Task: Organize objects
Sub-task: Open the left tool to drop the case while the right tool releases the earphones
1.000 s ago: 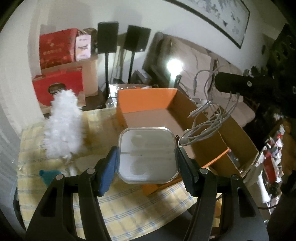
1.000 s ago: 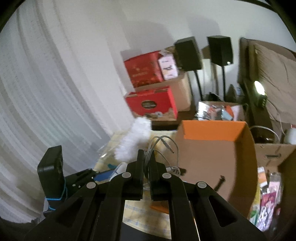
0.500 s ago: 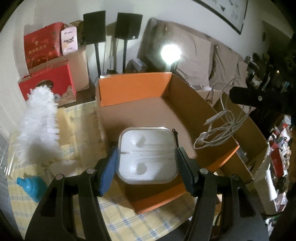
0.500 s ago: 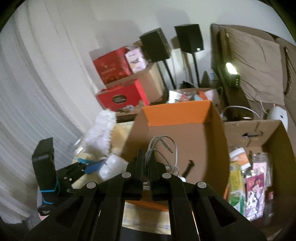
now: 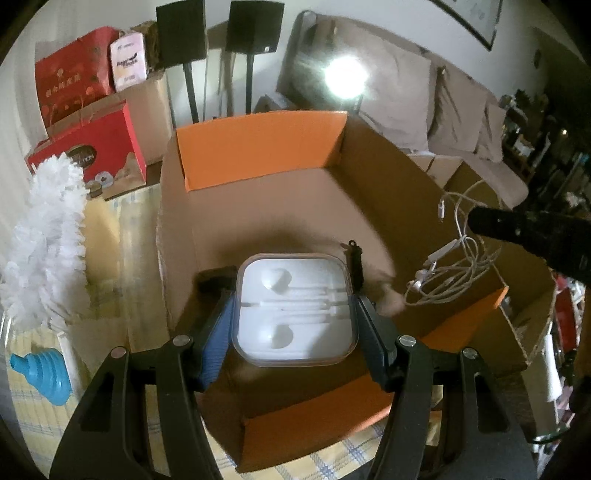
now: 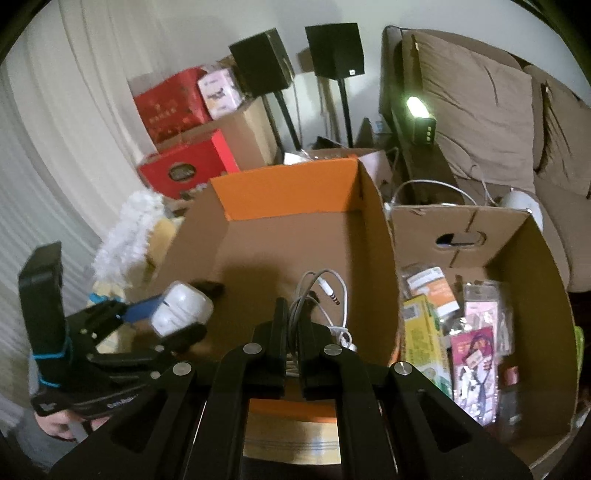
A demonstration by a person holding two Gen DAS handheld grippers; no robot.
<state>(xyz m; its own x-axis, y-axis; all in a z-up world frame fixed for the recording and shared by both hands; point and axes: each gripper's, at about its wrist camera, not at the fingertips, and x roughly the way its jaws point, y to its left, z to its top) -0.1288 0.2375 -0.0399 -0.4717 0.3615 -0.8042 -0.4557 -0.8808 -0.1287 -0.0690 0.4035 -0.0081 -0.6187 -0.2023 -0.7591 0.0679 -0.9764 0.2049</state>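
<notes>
Left wrist view: white earphone case (image 5: pixel 295 312) was clamped between the left gripper (image 5: pixel 293 325) fingers, held over the orange-flapped cardboard box (image 5: pixel 258 147). Earphone cable (image 6: pixel 317 295) was pinched in the nearly closed right gripper (image 6: pixel 291 325), above the same box.

Two black speakers (image 5: pixel 218 31) behind red boxes (image 5: pixel 88 147)

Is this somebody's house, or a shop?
Most likely a home living room. A sofa with cushions lines the wall, two speakers on stands are beside it, and a checked tablecloth covers the table.
</notes>
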